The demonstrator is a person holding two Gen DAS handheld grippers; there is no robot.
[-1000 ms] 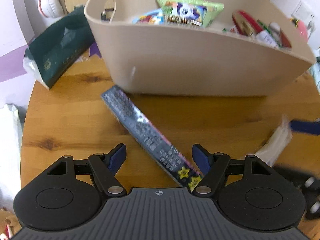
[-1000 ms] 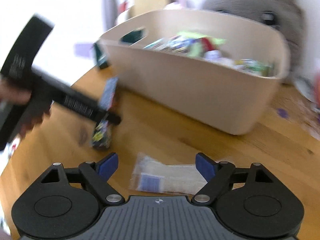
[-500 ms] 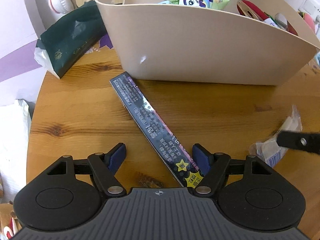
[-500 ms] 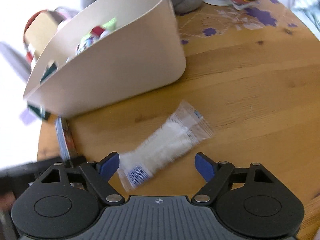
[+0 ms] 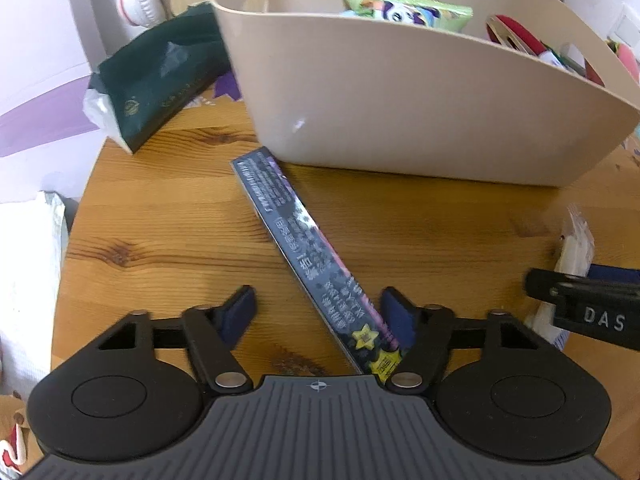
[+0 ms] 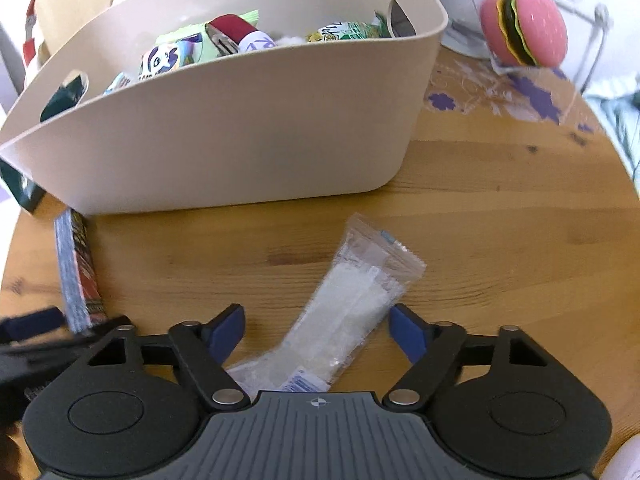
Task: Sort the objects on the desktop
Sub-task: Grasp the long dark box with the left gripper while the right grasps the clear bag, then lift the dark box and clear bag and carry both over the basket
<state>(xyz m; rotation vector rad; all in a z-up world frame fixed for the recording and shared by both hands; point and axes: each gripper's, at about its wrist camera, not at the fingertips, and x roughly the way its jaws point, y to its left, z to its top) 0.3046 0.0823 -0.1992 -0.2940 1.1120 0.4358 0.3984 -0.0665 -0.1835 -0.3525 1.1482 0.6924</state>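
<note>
Step in hand: a two-handed pick-up of the last loose items for the beige storage basket [image 5: 420,120].

My left gripper [image 5: 316,312] points down over the long dark printed box [image 5: 296,236], which lies diagonally from frame centre to lower right on the round wooden table [image 5: 160,232]. The jaws are closing; the box's near end sits between them, touching or nearly touching the right pad, with the left pad well clear. No grip yet.

My right gripper [image 6: 316,326] straddles the clear plastic sachet [image 6: 352,304] at lower centre of its view. Its jaws are also closing; the sachet lies between the pads, neither pressing on it.

Next move, as I judge it: finish both closures, lift, carry over the basket rim, release.

Count:
- loose task items on the table: two, one box and one sachet;
- baskets: one, already holding several snack packets;
- dark green tissue pack [image 5: 160,80]: one, upper left;
- hamburger toy [image 6: 524,26]: one, upper right.
</note>
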